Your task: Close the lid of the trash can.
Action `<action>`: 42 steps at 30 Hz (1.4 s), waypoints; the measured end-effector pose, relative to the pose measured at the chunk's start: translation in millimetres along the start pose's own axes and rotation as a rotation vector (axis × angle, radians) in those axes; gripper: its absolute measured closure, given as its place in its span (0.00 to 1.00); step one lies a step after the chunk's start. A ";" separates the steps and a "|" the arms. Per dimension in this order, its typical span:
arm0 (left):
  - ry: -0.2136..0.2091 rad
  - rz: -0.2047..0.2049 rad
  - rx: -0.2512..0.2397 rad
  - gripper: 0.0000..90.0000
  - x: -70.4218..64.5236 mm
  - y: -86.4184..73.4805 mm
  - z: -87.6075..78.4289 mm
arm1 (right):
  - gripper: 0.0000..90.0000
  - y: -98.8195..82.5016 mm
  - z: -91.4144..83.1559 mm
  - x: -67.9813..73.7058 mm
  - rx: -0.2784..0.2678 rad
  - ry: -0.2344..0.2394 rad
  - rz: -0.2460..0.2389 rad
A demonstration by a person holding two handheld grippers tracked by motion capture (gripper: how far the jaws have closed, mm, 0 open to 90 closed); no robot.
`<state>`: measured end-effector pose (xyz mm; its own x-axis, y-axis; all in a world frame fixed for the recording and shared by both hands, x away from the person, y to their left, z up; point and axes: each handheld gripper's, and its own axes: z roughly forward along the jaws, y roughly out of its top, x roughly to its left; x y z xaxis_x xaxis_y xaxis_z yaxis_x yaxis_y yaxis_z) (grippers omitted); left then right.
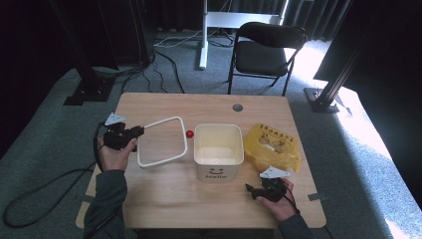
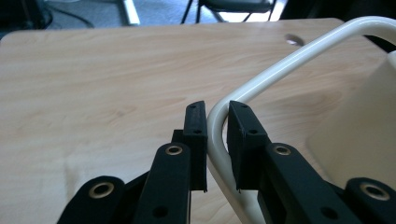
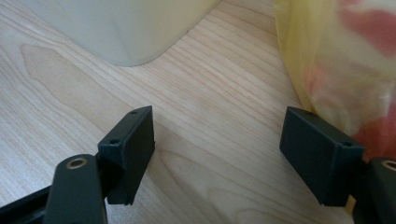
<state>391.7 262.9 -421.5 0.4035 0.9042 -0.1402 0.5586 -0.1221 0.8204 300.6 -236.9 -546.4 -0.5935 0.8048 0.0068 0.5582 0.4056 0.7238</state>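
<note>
White rounded-square plastic rim ring (image 1: 161, 141) left of centre in high view, one edge tilted up: our left gripper (image 2: 217, 135) clamps its tube, lifting it off cream square bin (image 1: 218, 151). Right gripper (image 3: 217, 158) jaws wide apart, empty, parked between bin and yellow plastic bag (image 1: 272, 145), we judge ready for bagging.

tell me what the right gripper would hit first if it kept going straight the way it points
Probably bare table: the open right gripper points between the cream bin and the yellow bag. The bag sits very near one jaw, so it might brush that first.
</note>
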 end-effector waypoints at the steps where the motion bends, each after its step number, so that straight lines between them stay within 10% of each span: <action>1: -0.006 0.011 0.002 0.88 -3.5 3.3 1.6 | 0.28 0.0 0.0 0.0 0.001 0.000 0.000; 17: -0.025 0.103 0.066 0.88 -40.2 19.3 33.0 | 0.28 3.0 3.0 1.0 0.002 -0.002 0.004; 42: -0.038 0.112 0.096 0.88 -57.8 24.6 46.1 | 0.28 2.6 2.9 1.0 -0.001 -0.002 0.004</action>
<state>415.5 188.8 -418.8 0.4933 0.8668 -0.0736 0.5746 -0.2612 0.7756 303.2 -233.7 -546.5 -0.5905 0.8070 0.0083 0.5597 0.4021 0.7245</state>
